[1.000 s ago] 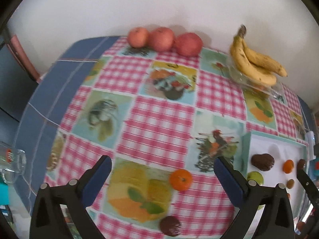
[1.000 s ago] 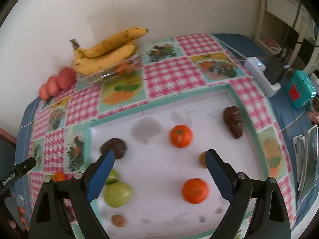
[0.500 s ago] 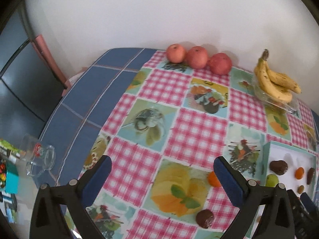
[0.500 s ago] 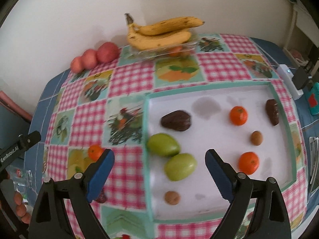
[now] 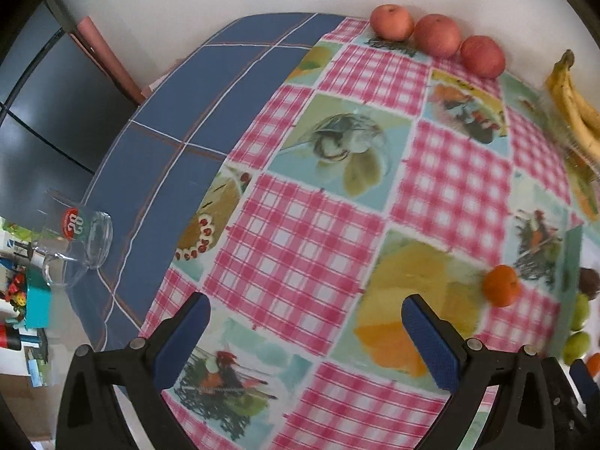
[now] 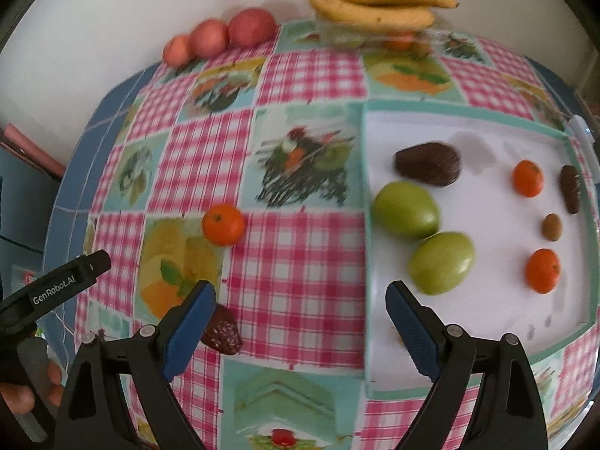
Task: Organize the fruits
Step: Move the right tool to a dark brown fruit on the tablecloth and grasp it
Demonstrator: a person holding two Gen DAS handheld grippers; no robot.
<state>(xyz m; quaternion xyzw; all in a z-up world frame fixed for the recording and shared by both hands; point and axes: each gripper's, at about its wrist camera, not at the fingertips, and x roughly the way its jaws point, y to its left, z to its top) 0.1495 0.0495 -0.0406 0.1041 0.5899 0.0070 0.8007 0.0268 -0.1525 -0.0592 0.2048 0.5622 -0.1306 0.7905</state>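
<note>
As both views swing leftward, the right gripper (image 6: pixel 300 318) and left gripper (image 5: pixel 305 332) hang released — stray orange (image 6: pixel 224 224) ahead-left of the right one, outside the tray (image 6: pixel 365 247).

The tablecloth-covered table (image 6: pixel 300 262) carries a white tray (image 6: pixel 487 318), tangerine (image 6: pixel 224 224), apples (image 6: pixel 210 37) and bananas (image 6: pixel 375 3).

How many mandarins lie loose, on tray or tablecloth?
3: two mandarins on the white tray, one far, one near; another on the tablecloth. Orange fruit under the bananas is unclear.
</note>
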